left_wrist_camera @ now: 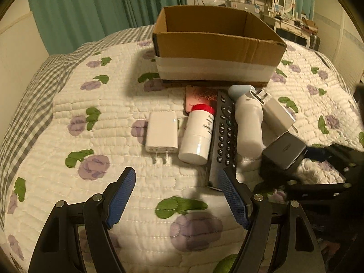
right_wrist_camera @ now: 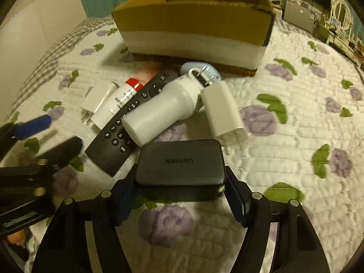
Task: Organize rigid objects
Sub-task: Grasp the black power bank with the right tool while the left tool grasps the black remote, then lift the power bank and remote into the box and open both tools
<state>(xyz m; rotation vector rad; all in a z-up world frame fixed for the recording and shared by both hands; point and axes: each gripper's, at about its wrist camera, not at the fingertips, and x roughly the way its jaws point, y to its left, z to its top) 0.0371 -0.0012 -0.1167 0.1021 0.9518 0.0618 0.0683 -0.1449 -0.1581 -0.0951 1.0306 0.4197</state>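
Beside the cluttered row, bare floral quilt point(left_wrist_camera: 113, 91) lies left; left gripper point(left_wrist_camera: 177, 195) gapes wide, empty; right gripper point(right_wrist_camera: 179, 195) clamps the dark grey rectangular charger point(right_wrist_camera: 179, 166).

Teal curtains point(left_wrist_camera: 91, 6), floral quilted bed point(left_wrist_camera: 113, 95)

The left gripper point(left_wrist_camera: 176, 195) is held with its fingers point(left_wrist_camera: 120, 198) spread wide at the lower frame. The right gripper point(right_wrist_camera: 179, 195) is closed on the dark charger point(right_wrist_camera: 180, 166).

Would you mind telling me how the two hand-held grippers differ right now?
The right hand-held gripper is shut on the dark charger case; the left hand-held gripper is open and holds nothing. The right sits nearer the white plug adapter, the left nearer the remote. Both have blue pads.
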